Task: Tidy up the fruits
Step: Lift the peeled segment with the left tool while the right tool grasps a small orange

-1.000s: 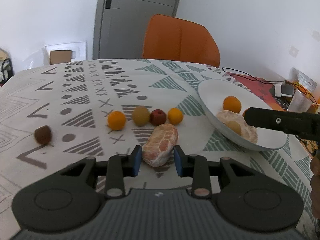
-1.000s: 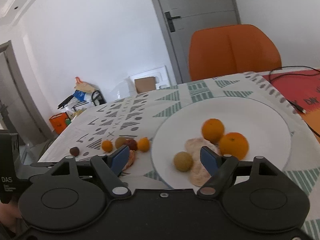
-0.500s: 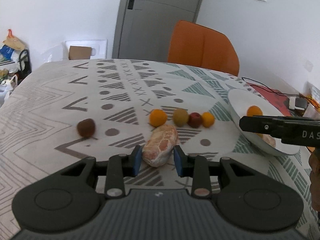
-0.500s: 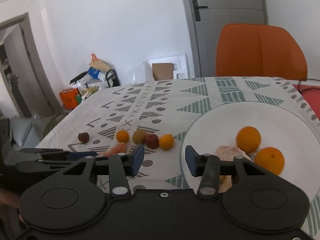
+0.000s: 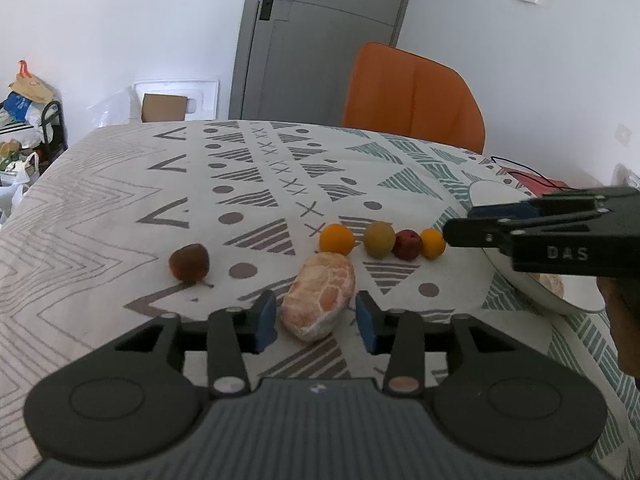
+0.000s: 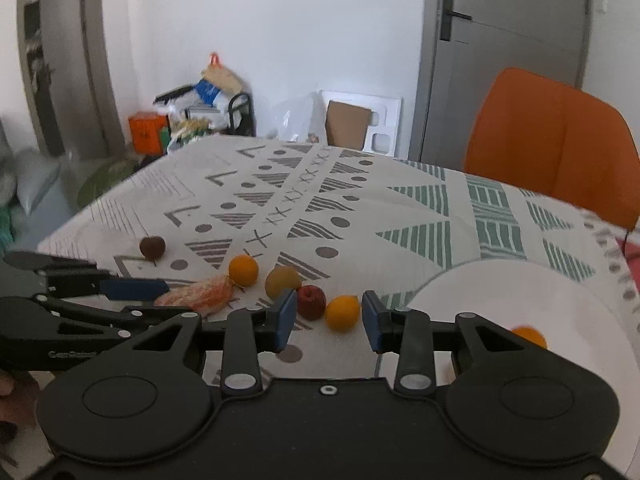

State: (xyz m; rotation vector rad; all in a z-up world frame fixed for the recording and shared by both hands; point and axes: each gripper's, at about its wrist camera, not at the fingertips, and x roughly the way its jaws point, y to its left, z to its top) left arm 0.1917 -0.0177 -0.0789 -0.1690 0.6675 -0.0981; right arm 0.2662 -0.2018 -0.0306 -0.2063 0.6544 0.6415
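Peeled citrus (image 5: 318, 295) on surface (image 5: 120, 208), frame centre, between left claw (image 5: 316, 316) pads, just spreading, untouched. Right claw (image 6: 329, 322) narrowing, empty.

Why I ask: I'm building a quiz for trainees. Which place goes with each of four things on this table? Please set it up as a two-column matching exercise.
Things:
1. peeled citrus
2. brown fruit
3. red fruit
4. white plate

Places:
A. inside the row of four fruits
B. right of the row
C. alone, far left
D. just in front of the row

Pairs: 1-D, 2-C, 3-A, 4-B
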